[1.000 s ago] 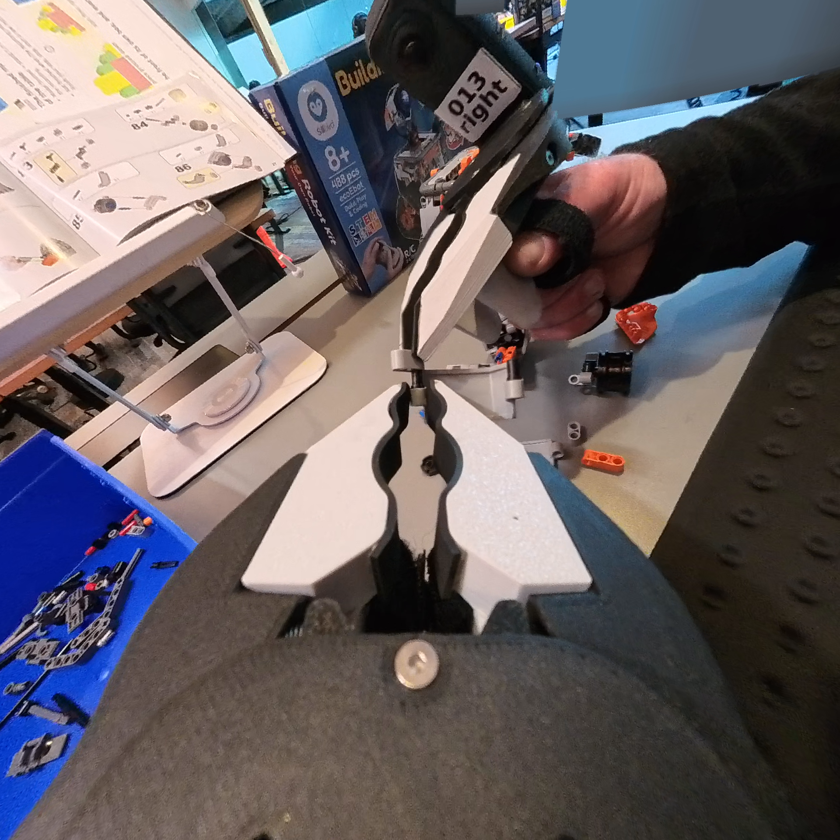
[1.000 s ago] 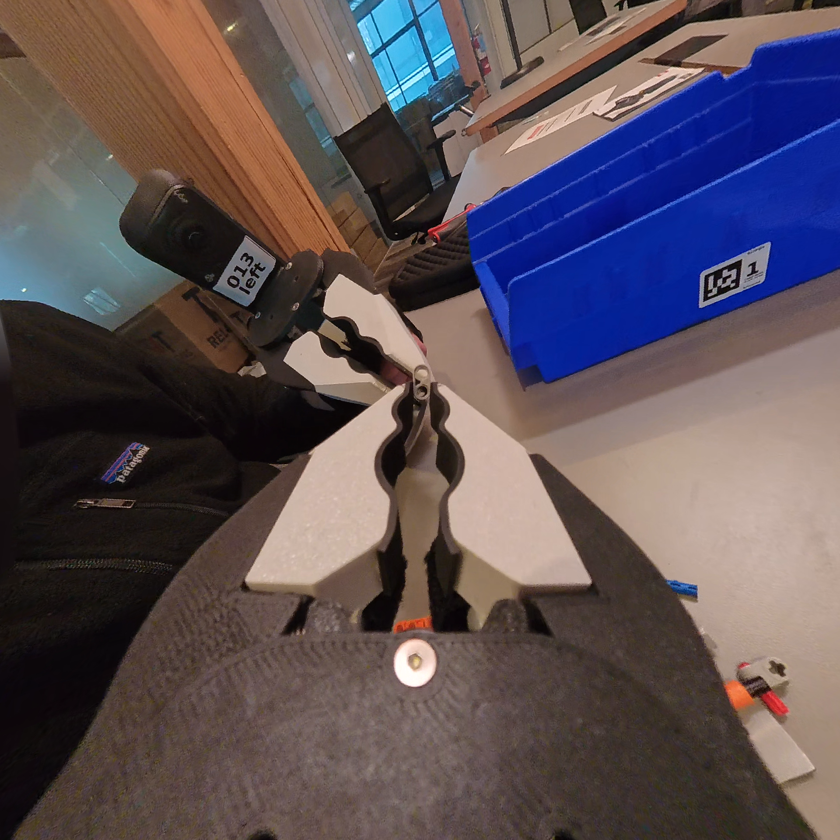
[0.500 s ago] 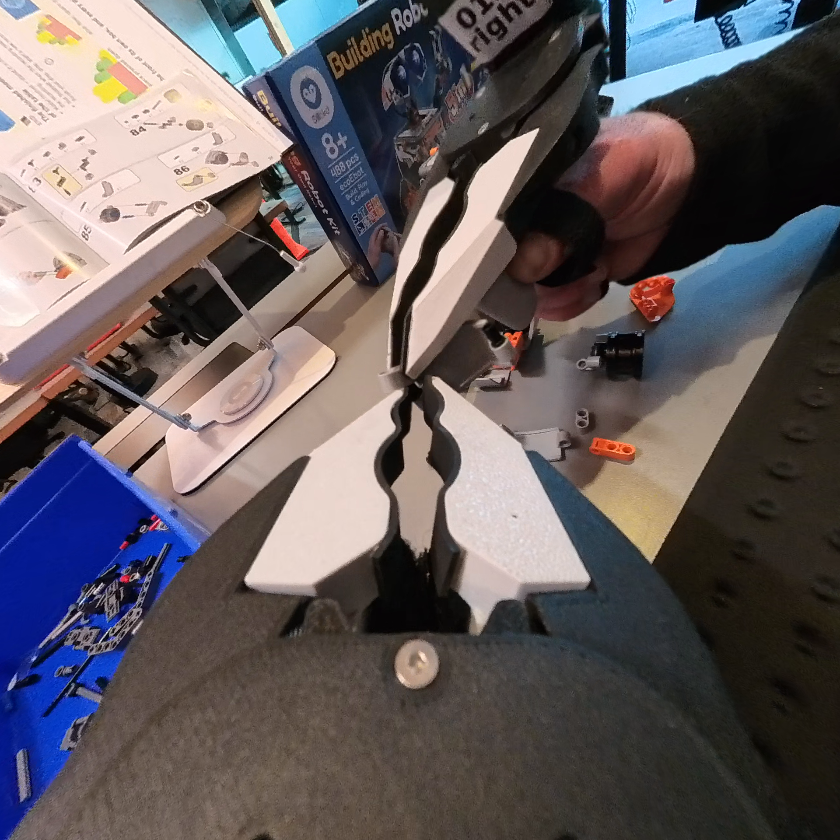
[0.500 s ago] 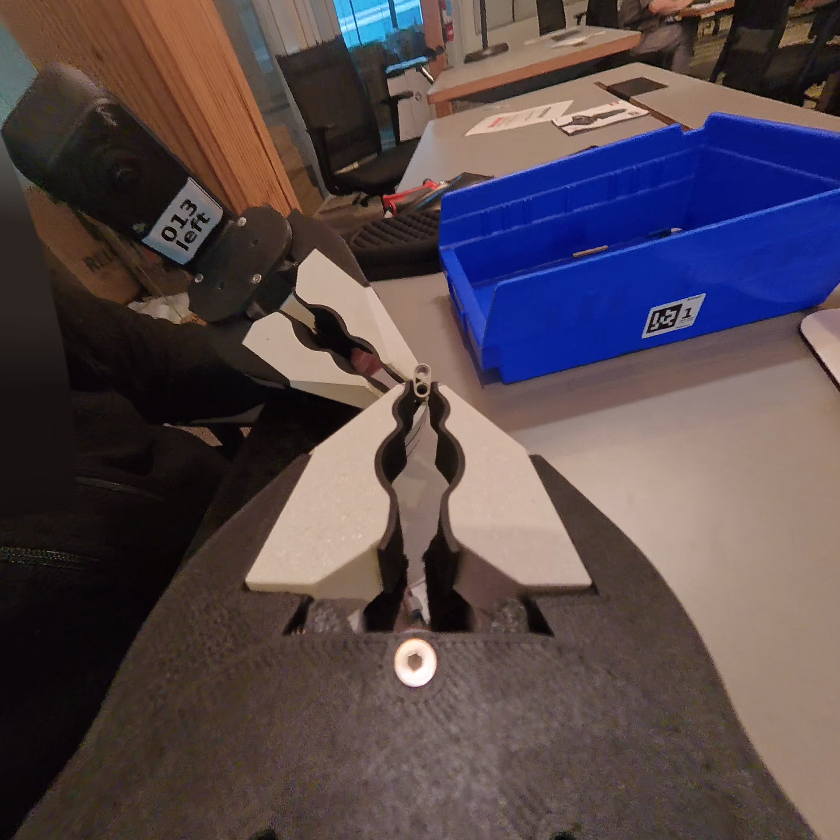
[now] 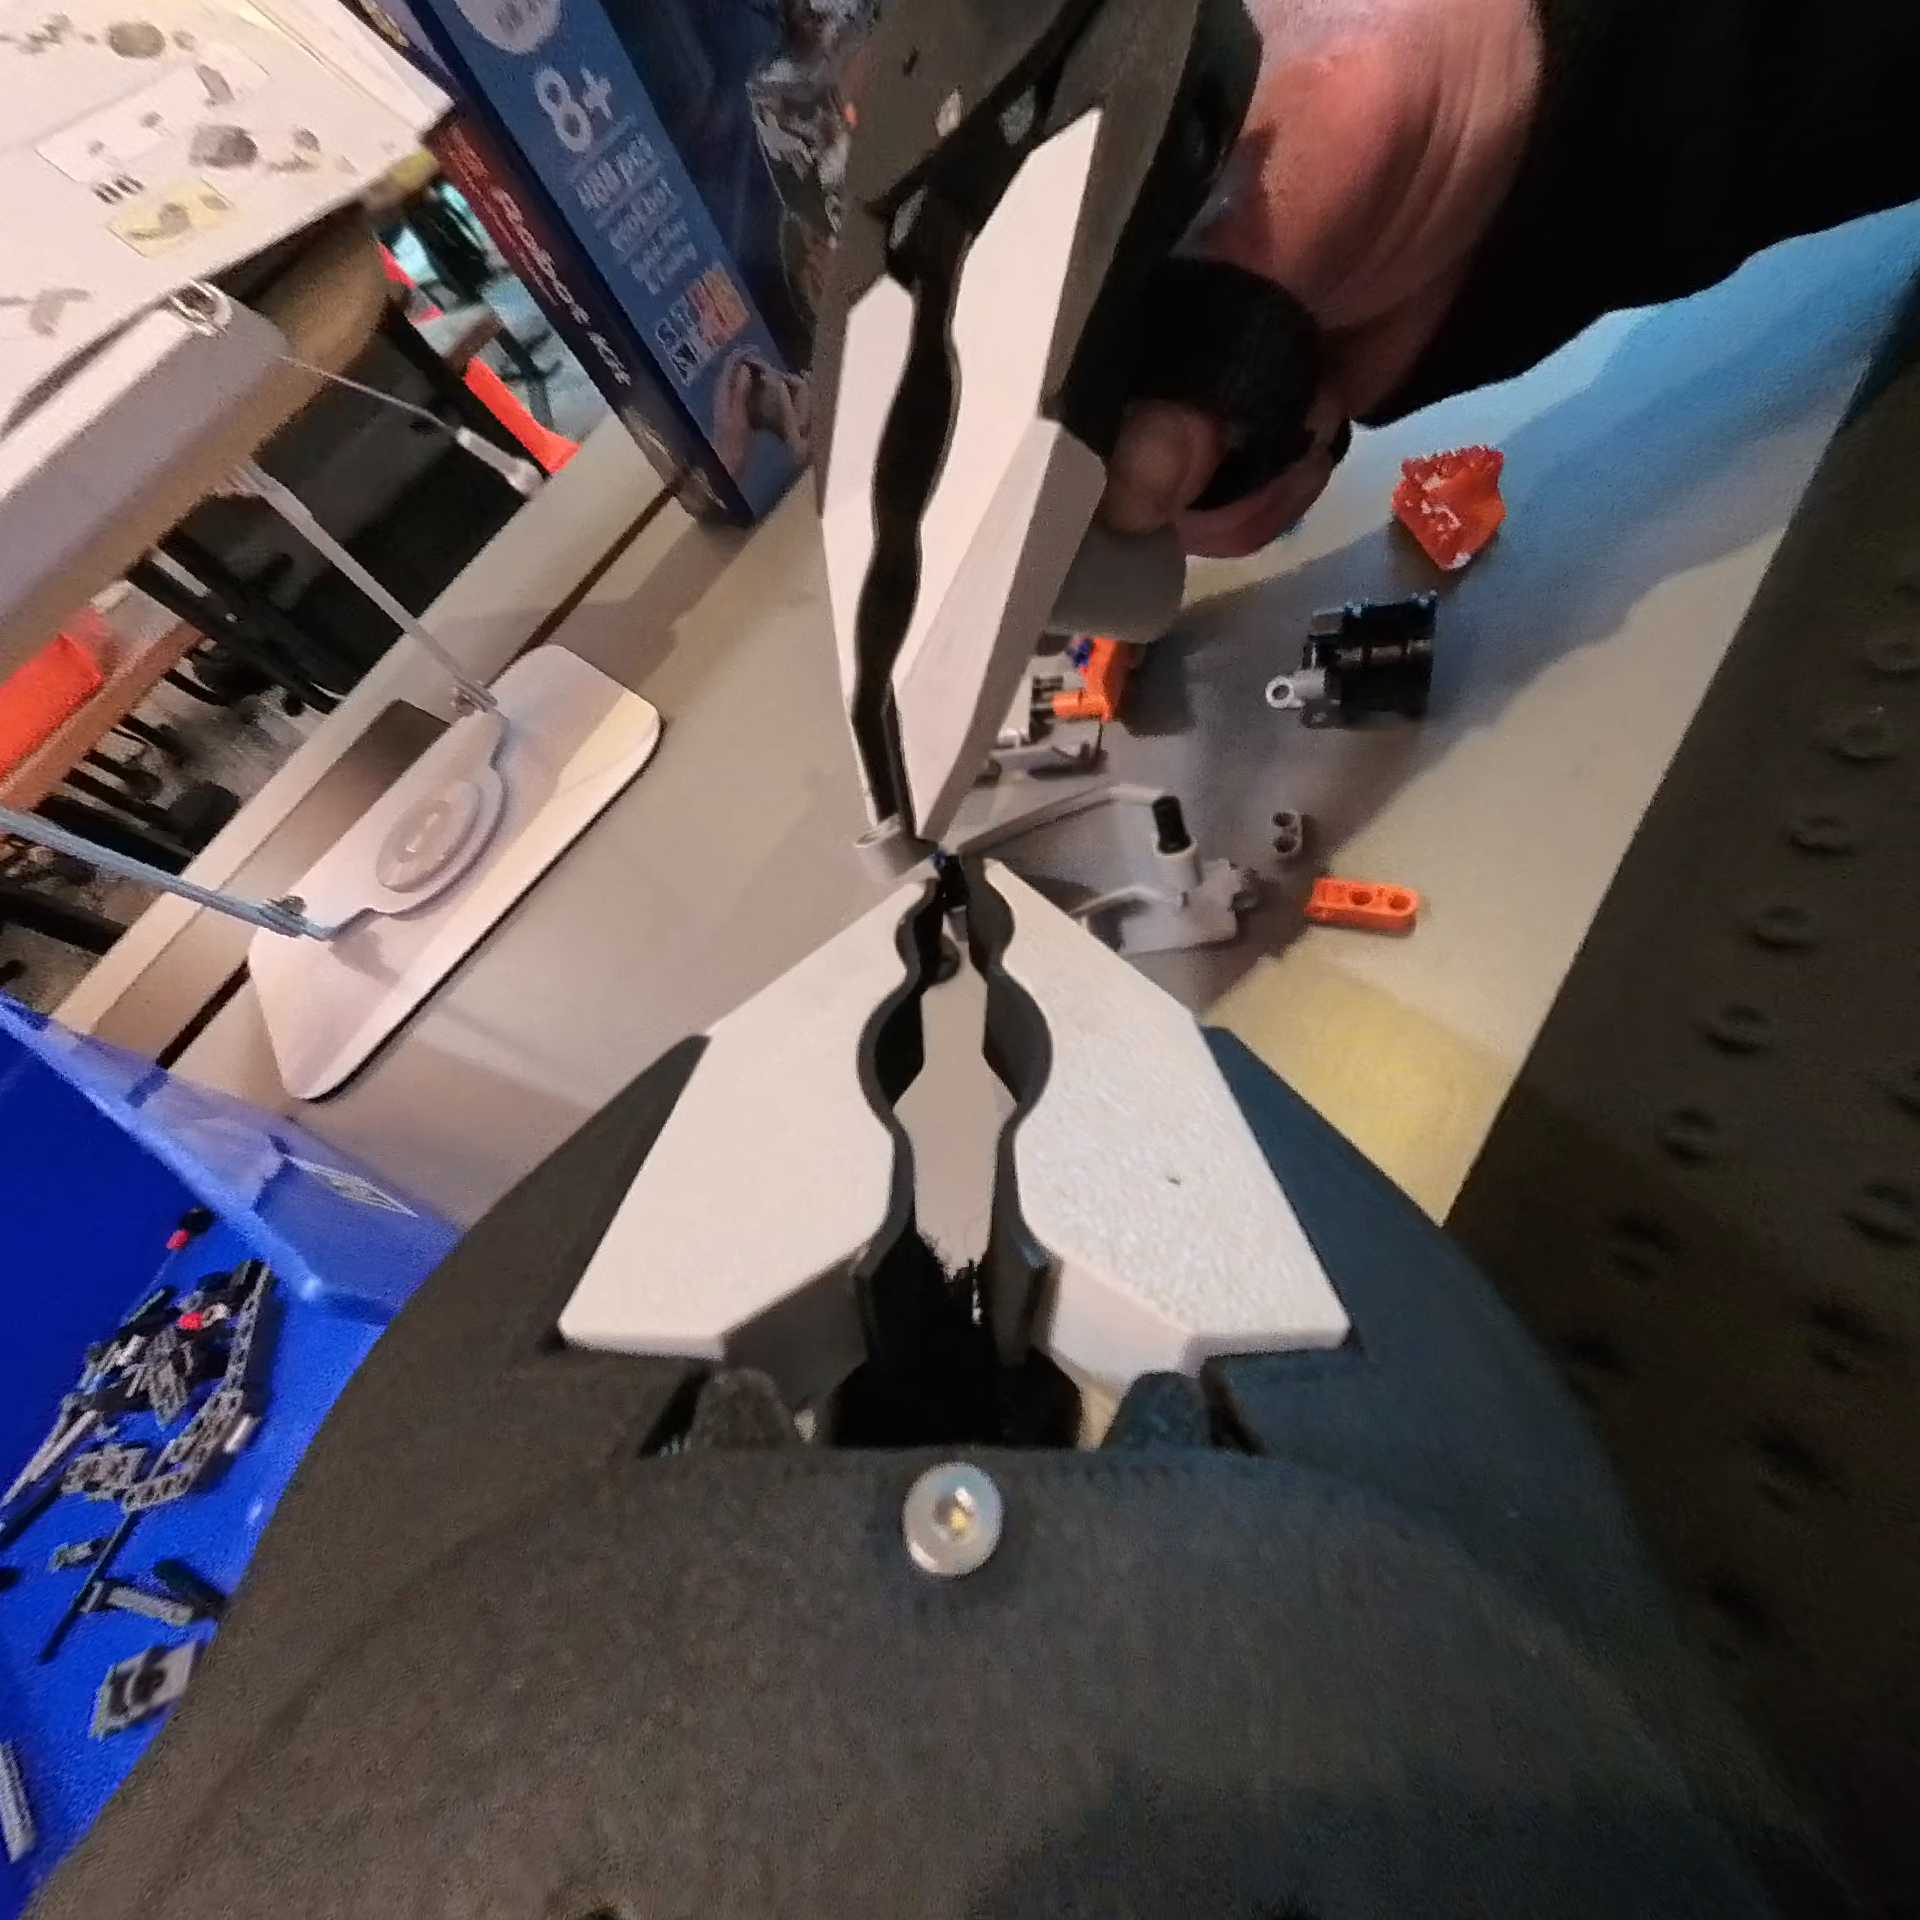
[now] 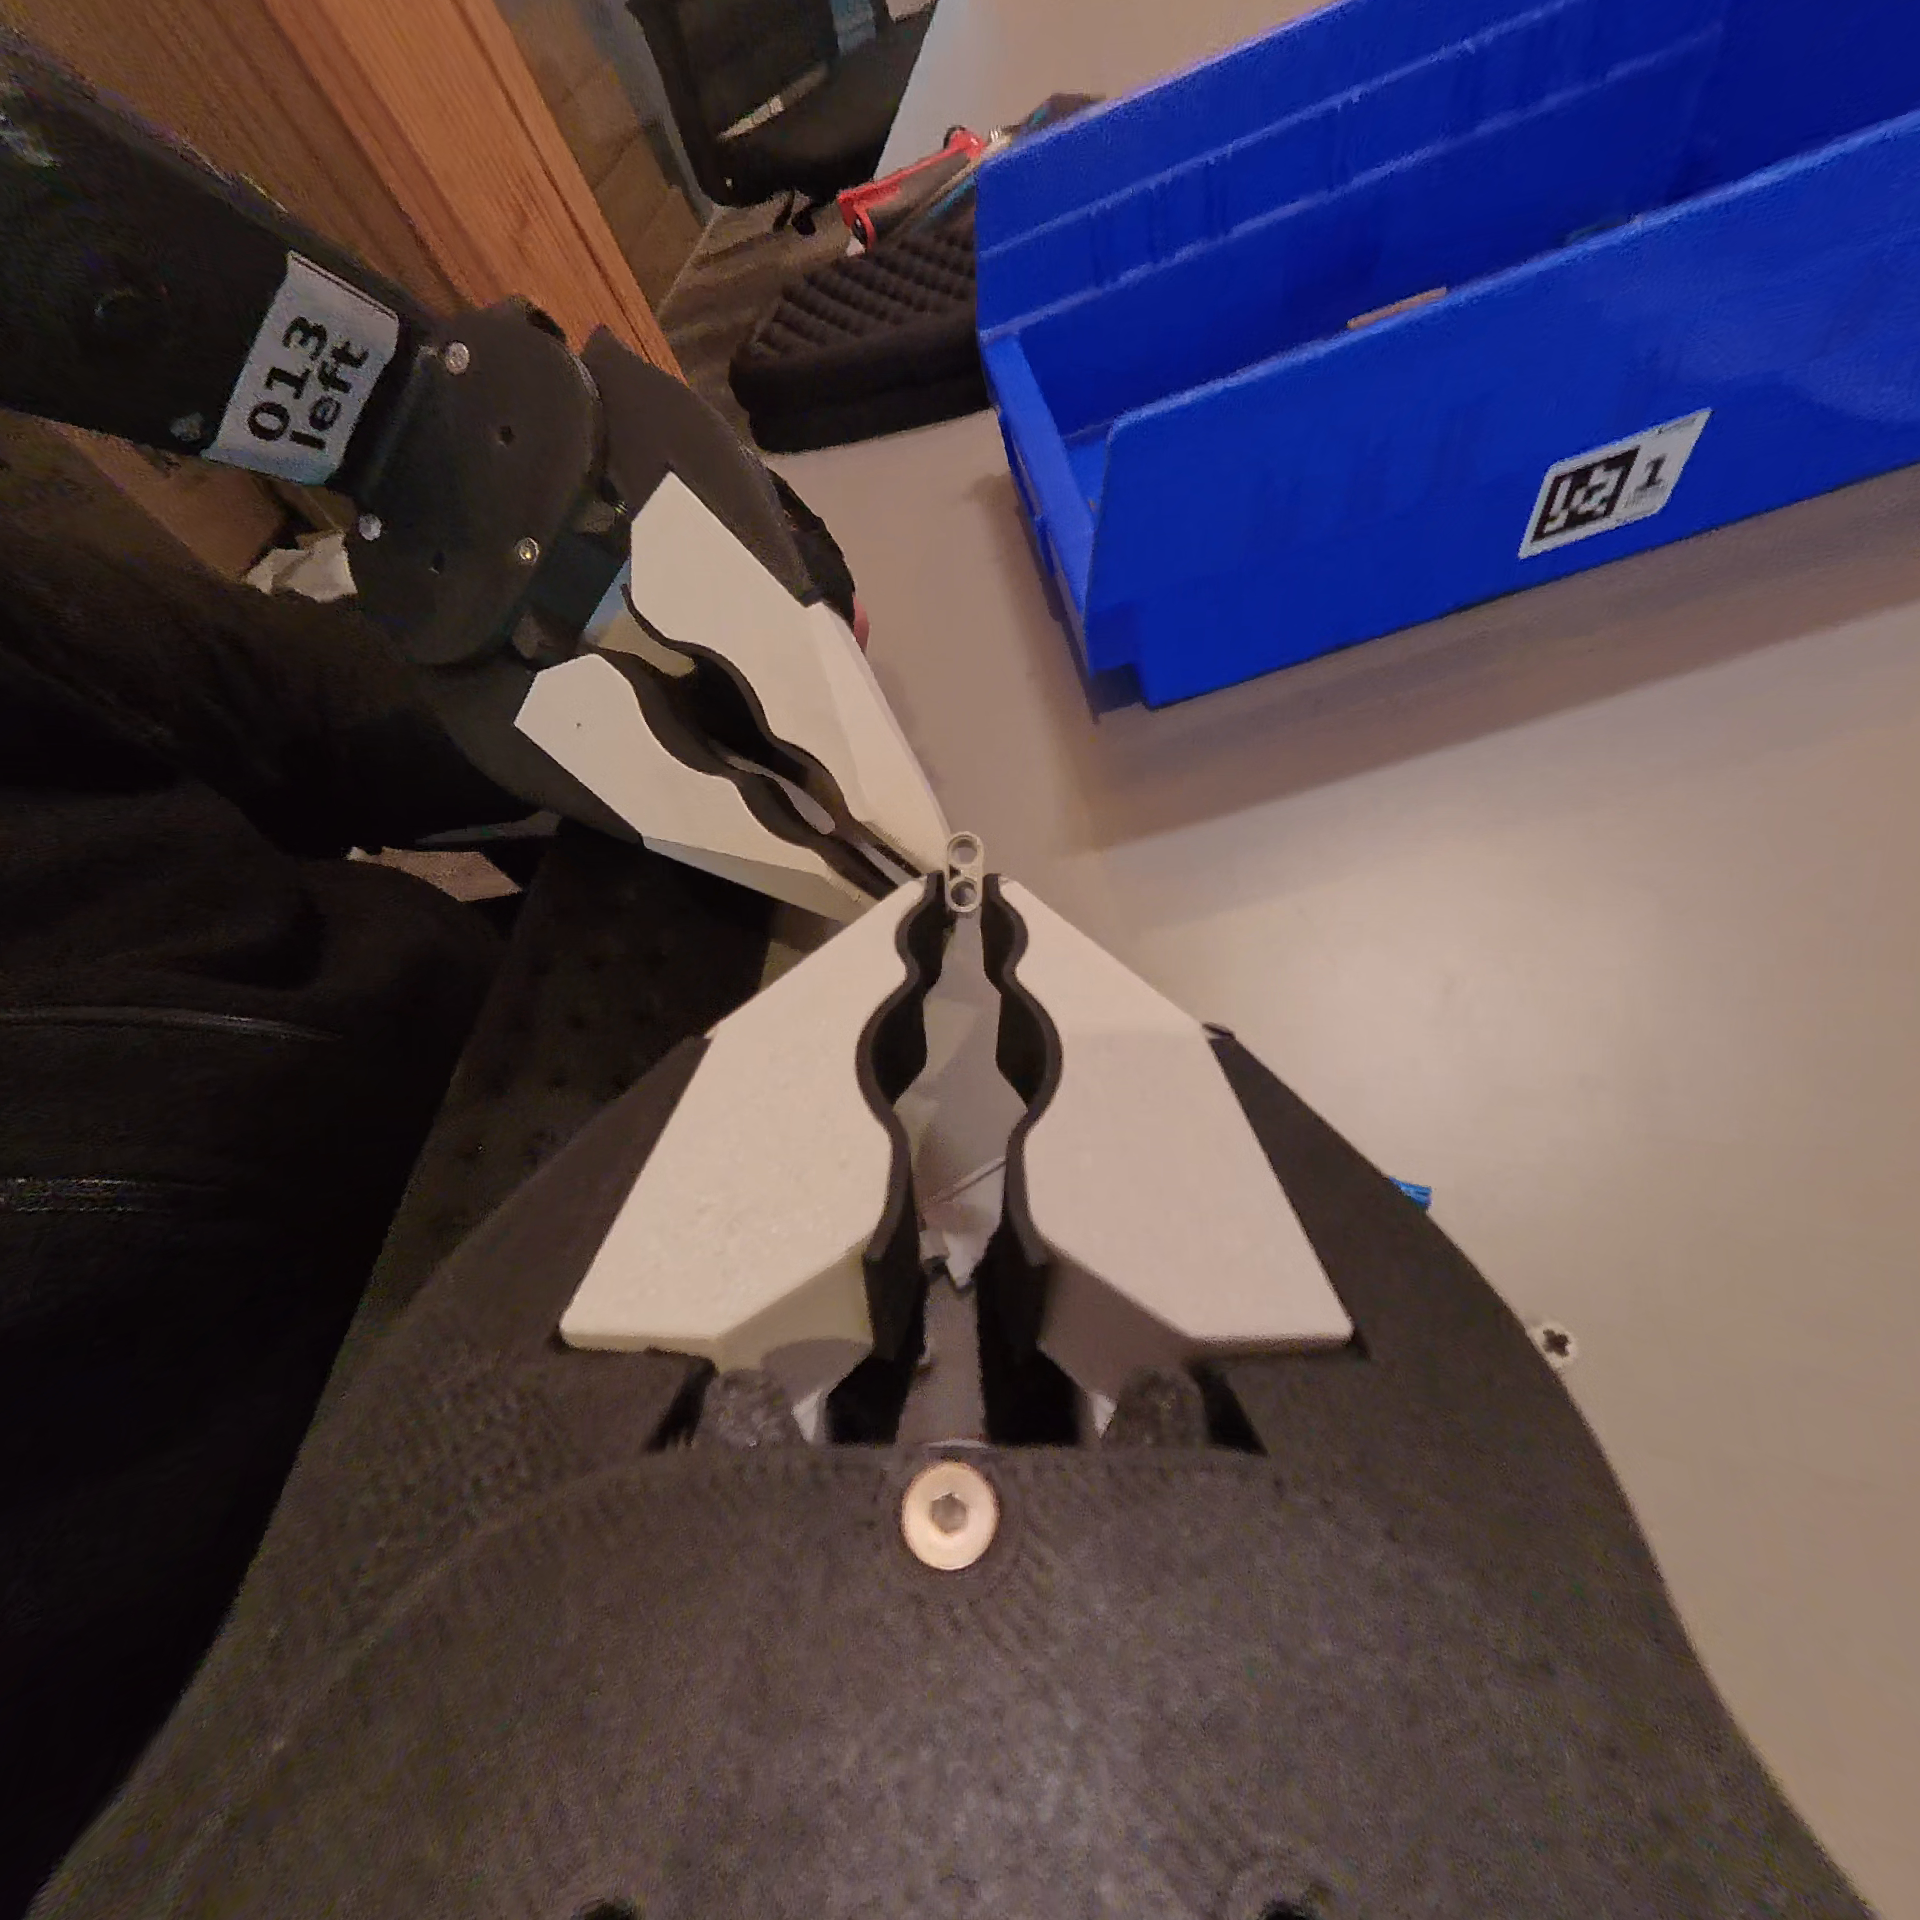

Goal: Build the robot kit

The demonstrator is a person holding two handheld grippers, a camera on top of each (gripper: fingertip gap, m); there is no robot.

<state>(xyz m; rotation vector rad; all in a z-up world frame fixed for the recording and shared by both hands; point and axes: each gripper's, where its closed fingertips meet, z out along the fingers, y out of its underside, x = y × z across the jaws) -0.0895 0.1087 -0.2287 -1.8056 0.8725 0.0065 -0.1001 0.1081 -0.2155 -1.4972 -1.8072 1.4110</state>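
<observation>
In the left wrist view, at far left, a blue bin (image 5: 343,1184) holds a scatter of small dark building parts. Above it an open instruction booklet (image 5: 156,135) with printed part diagrams sits on a stand whose pale base (image 5: 457,831) rests on the grey table (image 5: 644,966). Next comes a blue kit box (image 5: 644,239) with white lettering and an age mark.

At centre your left gripper (image 5: 951,894) has its jaws nearly together, pinched on a small dark piece (image 5: 948,885) too small to make out. Your right gripper (image 5: 899,826) points down at it, tip to tip, its jaws narrow and clamped on a small grey two-hole connector (image 6: 964,878). Your hand (image 5: 1351,208) grips its handle.

To the right, loose on the table, lie a grey part (image 5: 1164,873), an orange beam (image 5: 1361,902), a black block (image 5: 1371,655) and an orange-red piece (image 5: 1455,499).

In the right wrist view, a white printed label (image 6: 307,374) marks the left gripper's camera, and the bin carries a square-code sticker (image 6: 1610,483).

Since half a second ago both views have closed in: the box's heading and the right gripper's label have left the top edge, and the tips have stayed together.
</observation>
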